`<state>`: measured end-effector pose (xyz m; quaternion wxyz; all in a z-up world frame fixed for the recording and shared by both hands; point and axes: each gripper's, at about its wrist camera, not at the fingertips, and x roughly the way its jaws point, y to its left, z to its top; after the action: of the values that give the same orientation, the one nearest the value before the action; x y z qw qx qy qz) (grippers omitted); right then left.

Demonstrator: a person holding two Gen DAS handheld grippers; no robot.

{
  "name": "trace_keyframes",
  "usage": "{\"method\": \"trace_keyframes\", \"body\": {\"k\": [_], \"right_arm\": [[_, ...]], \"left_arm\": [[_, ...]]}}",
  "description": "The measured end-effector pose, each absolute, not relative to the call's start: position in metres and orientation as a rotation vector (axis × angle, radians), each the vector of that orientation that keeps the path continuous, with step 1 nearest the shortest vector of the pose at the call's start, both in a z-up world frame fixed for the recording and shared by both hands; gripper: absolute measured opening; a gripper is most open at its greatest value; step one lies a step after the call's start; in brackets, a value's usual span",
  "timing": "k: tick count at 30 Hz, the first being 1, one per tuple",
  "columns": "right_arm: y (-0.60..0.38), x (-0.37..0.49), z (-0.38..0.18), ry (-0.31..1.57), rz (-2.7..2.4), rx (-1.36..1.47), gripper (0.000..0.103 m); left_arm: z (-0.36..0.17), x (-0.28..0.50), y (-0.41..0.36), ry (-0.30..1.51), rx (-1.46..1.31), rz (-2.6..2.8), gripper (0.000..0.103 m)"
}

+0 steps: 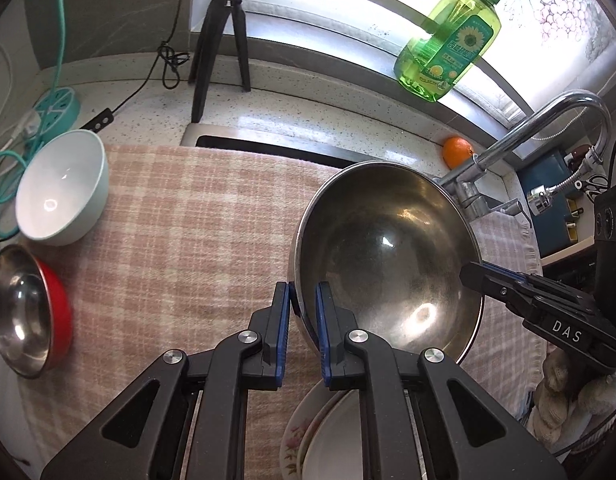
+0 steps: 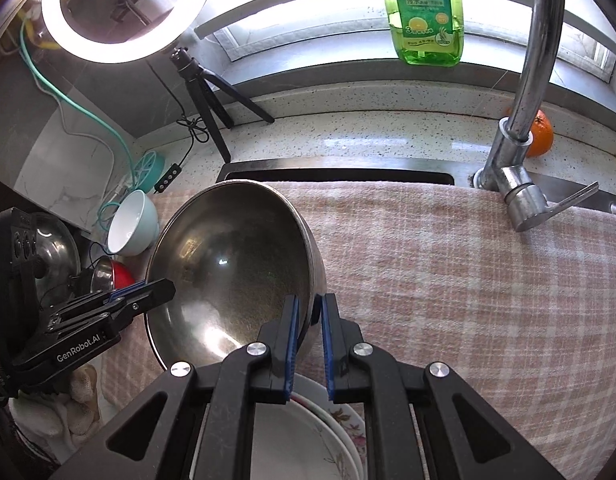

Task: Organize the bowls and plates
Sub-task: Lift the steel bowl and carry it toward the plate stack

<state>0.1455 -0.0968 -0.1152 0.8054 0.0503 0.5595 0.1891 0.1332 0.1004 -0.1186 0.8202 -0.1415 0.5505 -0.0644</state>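
A large steel bowl [image 1: 388,248] [image 2: 235,264] hangs tilted above the checked cloth [image 1: 187,220], held from both sides. My left gripper [image 1: 303,300] is shut on its left rim, and my right gripper [image 2: 310,308] is shut on its right rim. Below the bowl, near the front edge, lies a stack of flowered plates [image 1: 328,432] [image 2: 320,440]. A white bowl [image 1: 59,184] [image 2: 131,224] and a red bowl with a steel inside [image 1: 23,312] [image 2: 111,276] stand at the cloth's left end.
A faucet [image 1: 548,120] [image 2: 524,120] arches over the right end of the cloth. A green soap bottle [image 1: 448,48] stands on the window sill, an orange [image 1: 456,151] by the faucet. A black tripod [image 1: 223,40] and cables occupy the back left counter.
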Motion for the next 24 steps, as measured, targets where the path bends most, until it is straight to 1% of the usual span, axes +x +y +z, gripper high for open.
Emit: {"method": "trace_keyframes", "body": {"k": [12, 24], "right_arm": [[-0.039, 0.121, -0.118, 1.211, 0.494, 0.066, 0.011], [0.008, 0.084, -0.134, 1.258, 0.589, 0.041, 0.011]], "left_arm": [[-0.116, 0.091, 0.155, 1.155, -0.362, -0.055, 0.011], [-0.128, 0.039, 0.195, 1.169, -0.420, 0.018, 0.011]]}}
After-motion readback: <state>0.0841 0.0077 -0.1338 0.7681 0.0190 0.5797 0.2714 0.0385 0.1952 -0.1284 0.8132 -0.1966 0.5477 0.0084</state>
